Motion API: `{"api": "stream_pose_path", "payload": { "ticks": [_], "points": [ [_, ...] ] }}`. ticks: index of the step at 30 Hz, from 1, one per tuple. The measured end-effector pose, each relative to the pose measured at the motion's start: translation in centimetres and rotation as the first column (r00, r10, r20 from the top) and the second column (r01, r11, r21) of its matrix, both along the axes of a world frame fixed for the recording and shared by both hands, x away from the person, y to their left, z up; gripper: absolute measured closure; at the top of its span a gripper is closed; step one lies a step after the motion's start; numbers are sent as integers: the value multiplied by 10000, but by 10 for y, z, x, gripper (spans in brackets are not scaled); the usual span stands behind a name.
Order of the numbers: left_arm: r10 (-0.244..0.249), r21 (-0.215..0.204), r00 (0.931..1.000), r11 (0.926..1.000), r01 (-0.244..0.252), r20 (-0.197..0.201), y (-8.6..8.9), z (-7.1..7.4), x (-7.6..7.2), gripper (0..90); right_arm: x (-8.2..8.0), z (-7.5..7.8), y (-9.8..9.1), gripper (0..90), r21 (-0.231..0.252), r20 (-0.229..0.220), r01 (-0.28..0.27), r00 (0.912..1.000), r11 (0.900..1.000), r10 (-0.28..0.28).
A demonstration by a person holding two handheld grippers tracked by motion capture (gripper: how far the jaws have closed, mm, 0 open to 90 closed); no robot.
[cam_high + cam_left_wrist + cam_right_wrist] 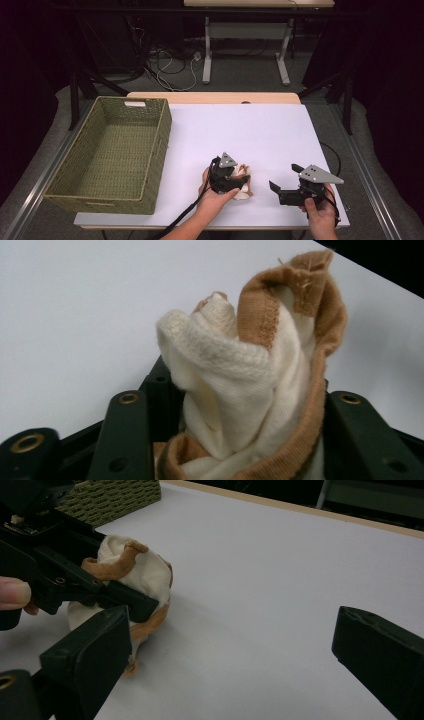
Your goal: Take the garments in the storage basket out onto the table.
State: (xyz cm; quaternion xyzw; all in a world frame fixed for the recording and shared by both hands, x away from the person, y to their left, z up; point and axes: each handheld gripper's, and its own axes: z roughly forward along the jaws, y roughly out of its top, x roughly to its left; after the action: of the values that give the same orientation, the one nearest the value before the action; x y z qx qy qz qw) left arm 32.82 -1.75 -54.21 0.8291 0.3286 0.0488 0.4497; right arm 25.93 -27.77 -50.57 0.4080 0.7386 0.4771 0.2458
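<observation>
Sock bundle [250, 390], cream knit with tan trim, rolled into a loose ball on the white desk [260, 130], sits between the left gripper [235, 179] jaws, which look to pinch it lightly. Risk: soft roll could unravel or slip if lifted toward the wicker basket [75, 192]. Right gripper [286, 178] jaws spread wide, empty, near the bundle.

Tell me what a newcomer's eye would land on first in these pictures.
First, the bundled cream and tan cloth near the front of the white table, bunched up between the jaws of the left gripper. Next, the big green woven basket along the table's left edge. The right gripper is held to the right of the cloth, jaws wide apart with nothing between them.
</observation>
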Motion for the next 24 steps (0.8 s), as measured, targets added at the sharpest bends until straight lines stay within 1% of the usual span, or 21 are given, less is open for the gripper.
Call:
{"api": "stream_pose_path", "payload": {
  "ticks": [5,7,9,10,13,14,15,17,20,21,22,24],
  "points": [
    [45,52,9999,10000,-46,104,0,1,-1,424,0,0,0,23,-89,12,-42,10000,10000,42],
    [0,30,9998,10000,-1,182,0,1,-1,389,0,0,1,23,-50,-34,-37,10000,10000,37],
    [9,123,9998,9999,-11,189,0,2,-2,352,0,-1,1,24,-71,-3,-56,10000,10000,56],
    [13,73,9997,10000,-15,226,0,2,-2,330,0,-1,1,24,-84,-19,-71,10000,9999,71],
    [60,199,9989,9998,-69,471,-1,3,-4,270,0,-1,1,24,-105,-9,-19,10000,9999,19],
    [60,199,9989,9998,-69,471,-1,3,-4,251,0,-1,1,24,-111,-5,-11,10000,9999,11],
    [158,167,9983,9997,-168,555,-2,3,-5,223,0,-1,1,23,-125,1,8,10000,9999,-8],
    [123,155,9986,9998,-131,512,-2,4,-5,200,0,-1,1,23,-147,-44,-33,10000,9999,32],
    [166,-20,9991,9999,-165,385,-2,4,-6,166,1,-2,2,24,-40,-26,39,10000,10000,-39],
    [154,26,9989,9999,-155,453,-2,5,-6,162,1,-2,2,23,-37,-32,30,10000,10000,-30],
    [180,-6,9991,9998,-180,396,-1,6,-7,161,1,-2,2,23,-69,-6,-6,10000,10000,6],
    [207,30,9989,9998,-208,414,0,8,-7,159,1,-2,2,24,-145,-38,-46,10000,9999,45]
  ]
}}
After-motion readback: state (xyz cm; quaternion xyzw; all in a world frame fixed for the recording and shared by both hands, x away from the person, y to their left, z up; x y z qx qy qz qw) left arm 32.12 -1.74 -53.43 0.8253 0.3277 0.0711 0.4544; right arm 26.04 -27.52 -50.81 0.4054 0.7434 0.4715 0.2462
